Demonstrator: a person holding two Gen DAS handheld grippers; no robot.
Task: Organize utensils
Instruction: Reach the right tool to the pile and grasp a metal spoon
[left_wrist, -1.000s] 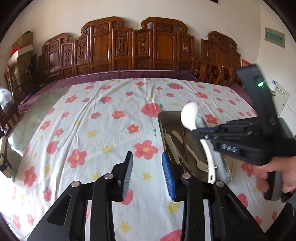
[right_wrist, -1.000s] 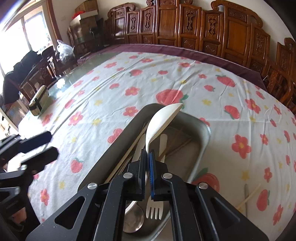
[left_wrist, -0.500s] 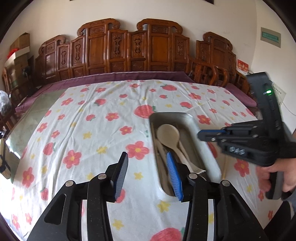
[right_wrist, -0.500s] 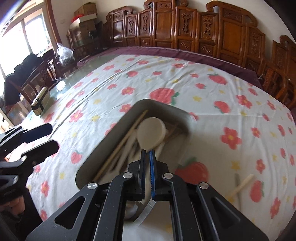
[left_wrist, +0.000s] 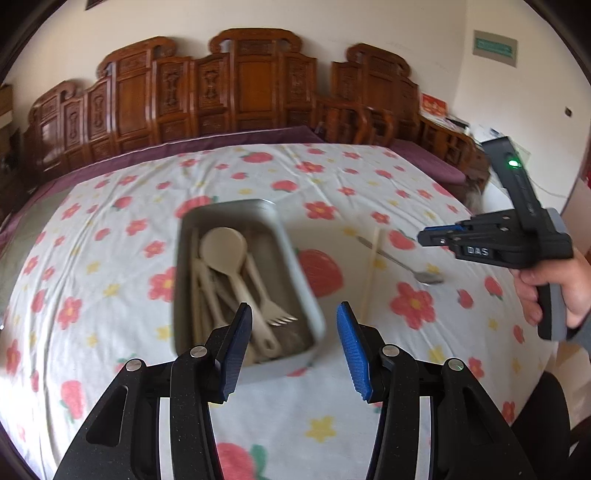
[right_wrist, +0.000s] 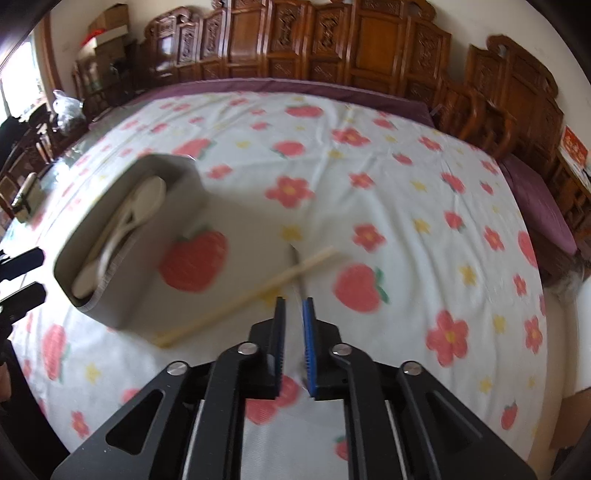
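A grey metal tray (left_wrist: 291, 254) (right_wrist: 118, 295) on the flowered cloth holds a cream spoon (left_wrist: 223, 245) (right_wrist: 149, 194), a cream fork (left_wrist: 275, 314) and other utensils. A wooden chopstick (left_wrist: 370, 269) (right_wrist: 243, 299) and a metal spoon (left_wrist: 402, 264) lie on the cloth right of the tray. My left gripper (left_wrist: 293, 341) is open and empty above the tray's near end. My right gripper (right_wrist: 294, 332) (left_wrist: 439, 236) has its jaws a narrow gap apart, empty, over the chopstick and the metal spoon's handle (right_wrist: 297, 266).
A flowered cloth (left_wrist: 110, 288) covers the round table. Carved wooden chairs (left_wrist: 258, 85) line the far wall. A small box (right_wrist: 26, 195) sits at the table's far left edge.
The cream spoon left my right gripper and now lies in the tray. My right gripper moved right, over the chopstick, and opened slightly. My left gripper opened wider and turned right.
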